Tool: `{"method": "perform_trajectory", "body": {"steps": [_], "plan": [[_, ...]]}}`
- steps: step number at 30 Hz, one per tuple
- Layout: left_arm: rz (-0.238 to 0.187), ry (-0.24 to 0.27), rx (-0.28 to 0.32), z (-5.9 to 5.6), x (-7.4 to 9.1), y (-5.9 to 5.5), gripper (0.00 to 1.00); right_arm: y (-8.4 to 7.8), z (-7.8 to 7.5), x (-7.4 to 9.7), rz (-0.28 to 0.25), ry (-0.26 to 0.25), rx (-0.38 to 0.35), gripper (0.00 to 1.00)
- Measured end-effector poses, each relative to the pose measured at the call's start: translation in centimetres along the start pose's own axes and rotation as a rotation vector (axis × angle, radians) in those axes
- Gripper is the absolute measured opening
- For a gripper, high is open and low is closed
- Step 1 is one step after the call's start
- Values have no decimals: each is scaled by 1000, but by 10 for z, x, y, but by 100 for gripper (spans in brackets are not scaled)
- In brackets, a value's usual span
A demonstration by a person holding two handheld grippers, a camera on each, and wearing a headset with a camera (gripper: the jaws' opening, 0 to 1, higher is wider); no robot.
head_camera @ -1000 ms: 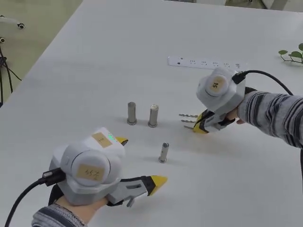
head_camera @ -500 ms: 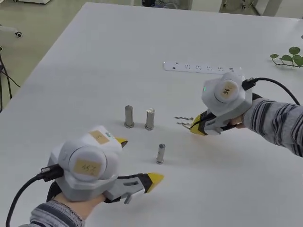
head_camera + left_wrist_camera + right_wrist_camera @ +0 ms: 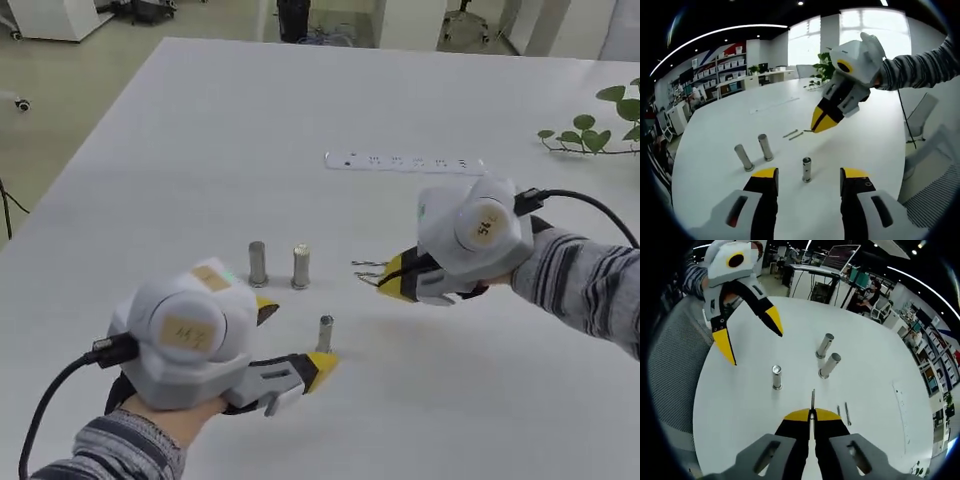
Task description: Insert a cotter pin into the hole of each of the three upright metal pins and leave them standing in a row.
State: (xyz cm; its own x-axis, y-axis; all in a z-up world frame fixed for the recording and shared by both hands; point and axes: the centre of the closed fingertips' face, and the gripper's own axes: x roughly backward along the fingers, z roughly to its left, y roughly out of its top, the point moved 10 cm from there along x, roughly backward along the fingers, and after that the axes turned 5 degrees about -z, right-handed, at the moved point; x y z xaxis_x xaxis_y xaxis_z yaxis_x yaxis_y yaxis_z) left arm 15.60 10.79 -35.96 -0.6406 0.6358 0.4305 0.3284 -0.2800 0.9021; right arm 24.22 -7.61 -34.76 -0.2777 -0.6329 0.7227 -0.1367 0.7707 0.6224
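**Open table on every side; nearest pin at the left gripper's mouth**

The white table (image 3: 200, 150) gives wide bare room left of the work. Its left edge runs off diagonally, well apart from the pins. Far of the work lies a power strip (image 3: 405, 161), apart from the right gripper (image 3: 384, 287), with the table's far edge beyond it. A plant (image 3: 590, 135) sits at the far right. Between the two grippers the tabletop is open.

The left gripper (image 3: 296, 337) is at the near left, its jaws spread wide and holding nothing. The near metal pin (image 3: 325, 333) stands upright just ahead of its mouth. In the left gripper view it sits between the two yellow tips; in the head view it stands close by the right-hand tip. No contact shows.

The far-left metal pin (image 3: 257, 263) and the far-right metal pin (image 3: 301, 266) stand side by side, far and left of the near one. The three make a triangle rather than a row.

The right gripper's jaws are pressed together on a cotter pin (image 3: 813, 397), which juts from the tips and points left toward the upright pins. Two loose cotter pins (image 3: 846, 412) lie flat just beside those tips, on their far side.
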Motion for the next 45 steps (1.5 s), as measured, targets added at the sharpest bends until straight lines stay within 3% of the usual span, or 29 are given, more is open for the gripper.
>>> {"method": "perform_trajectory", "body": {"steps": [8, 12, 22, 30, 34, 37, 41, 45], "plan": [[-16, -19, 32, -3, -1, 8, 37, 20, 20, 7, -35, 25, 158, 0], [-53, -36, 56, -5, -1, 11, 31, 29, 29, 9, -48, 34, 230, 0], [-107, -72, 128, -10, 1, 16, 14, 46, 47, 17, -100, 37, 297, 0], [-139, -90, 221, -11, 4, 15, 3, 50, 52, 19, -122, 40, 303, 0], [-142, -96, 241, -11, 5, 15, 1, 53, 53, 20, -139, 31, 297, 0], [-170, -115, 286, -13, 7, 15, 0, 56, 53, 21, -157, 28, 277, 0], [-183, -112, 310, -12, 8, 15, 0, 58, 54, 22, -158, 26, 286, 0], [-184, -117, 288, -13, 9, 16, 0, 58, 55, 22, -161, 21, 281, 0]]}}
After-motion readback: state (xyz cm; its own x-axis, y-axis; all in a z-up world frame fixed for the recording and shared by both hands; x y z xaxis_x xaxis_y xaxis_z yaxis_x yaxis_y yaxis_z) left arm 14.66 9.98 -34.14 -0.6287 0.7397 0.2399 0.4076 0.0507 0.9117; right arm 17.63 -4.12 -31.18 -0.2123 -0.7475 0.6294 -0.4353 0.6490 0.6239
